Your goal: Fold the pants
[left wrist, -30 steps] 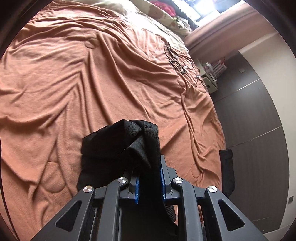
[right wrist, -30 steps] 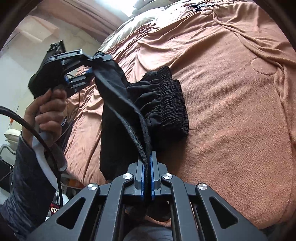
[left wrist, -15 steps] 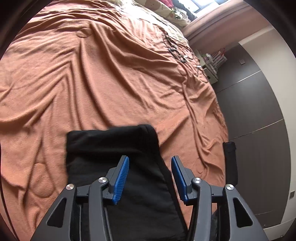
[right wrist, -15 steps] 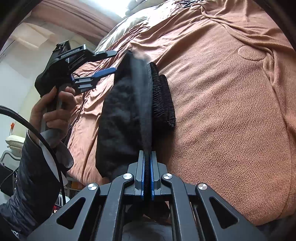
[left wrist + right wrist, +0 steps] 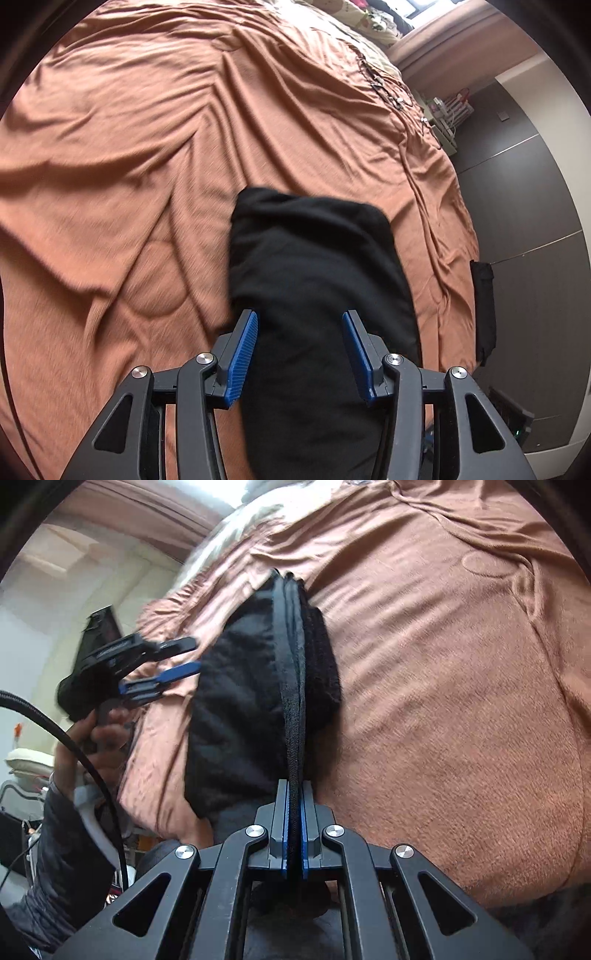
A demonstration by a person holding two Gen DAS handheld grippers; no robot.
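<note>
The black pants (image 5: 317,266) lie folded in a compact stack on the orange bedspread (image 5: 147,147), near the bed's right edge. My left gripper (image 5: 300,343) is open and empty, hovering just above the near end of the stack. In the right wrist view the stack (image 5: 251,701) shows several layers seen edge-on. My right gripper (image 5: 293,830) is shut on the pants' near edge. The left gripper (image 5: 181,657) also shows there, open, to the left of the stack.
The bedspread (image 5: 461,701) is wrinkled. Pillows (image 5: 369,18) lie at the far end of the bed. A dark wardrobe (image 5: 535,258) stands right of the bed, with a black item (image 5: 484,302) hanging by it. A cable (image 5: 74,746) runs by the person's hand.
My left gripper let go of the pants, opened and drew back. The top layer dropped flat onto the stack. My right gripper stayed shut on the pants' edge.
</note>
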